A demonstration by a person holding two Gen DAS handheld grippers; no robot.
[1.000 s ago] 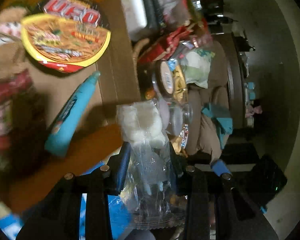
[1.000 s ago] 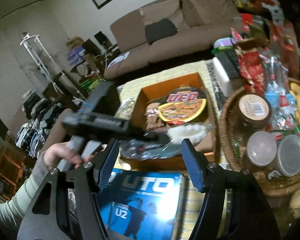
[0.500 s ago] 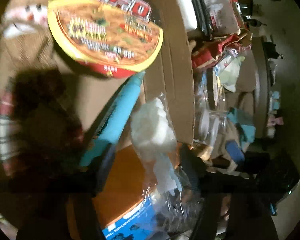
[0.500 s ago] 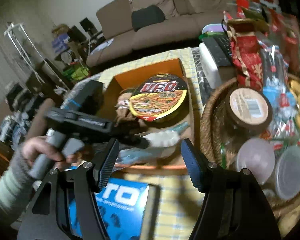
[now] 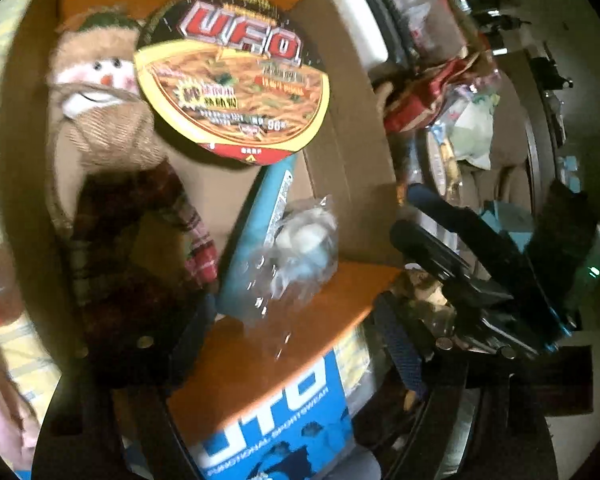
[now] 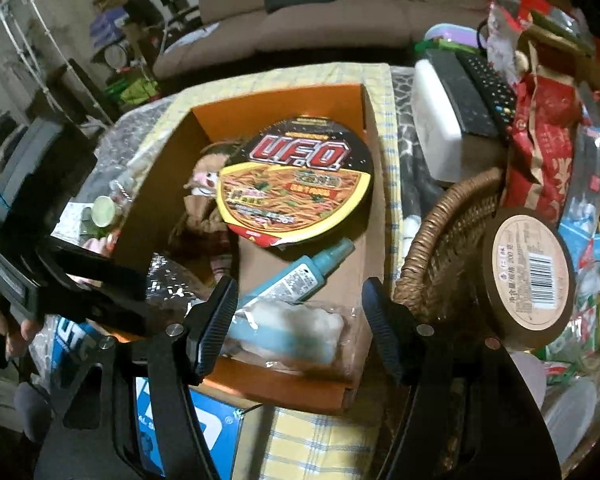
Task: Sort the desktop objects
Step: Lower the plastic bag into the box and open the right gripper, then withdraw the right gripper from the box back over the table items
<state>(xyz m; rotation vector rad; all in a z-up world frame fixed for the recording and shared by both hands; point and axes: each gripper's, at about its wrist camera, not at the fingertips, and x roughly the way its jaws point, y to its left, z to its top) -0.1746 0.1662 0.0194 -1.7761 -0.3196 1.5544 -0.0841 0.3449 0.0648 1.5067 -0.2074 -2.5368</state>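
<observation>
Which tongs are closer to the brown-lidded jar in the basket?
Right. The right tongs hang just left of the brown-lidded jar; the left tongs, jaws opening with nothing gripped, are farther off, across the orange box.

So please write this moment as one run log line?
left gripper: opening, nothing between jaws | right gripper: open, empty | clear bag: lying in orange box, on blue bottle | step: bag released

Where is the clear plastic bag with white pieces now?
The clear plastic bag with white pieces lies inside the orange cardboard box, at its near end, on the teal tube.
</observation>
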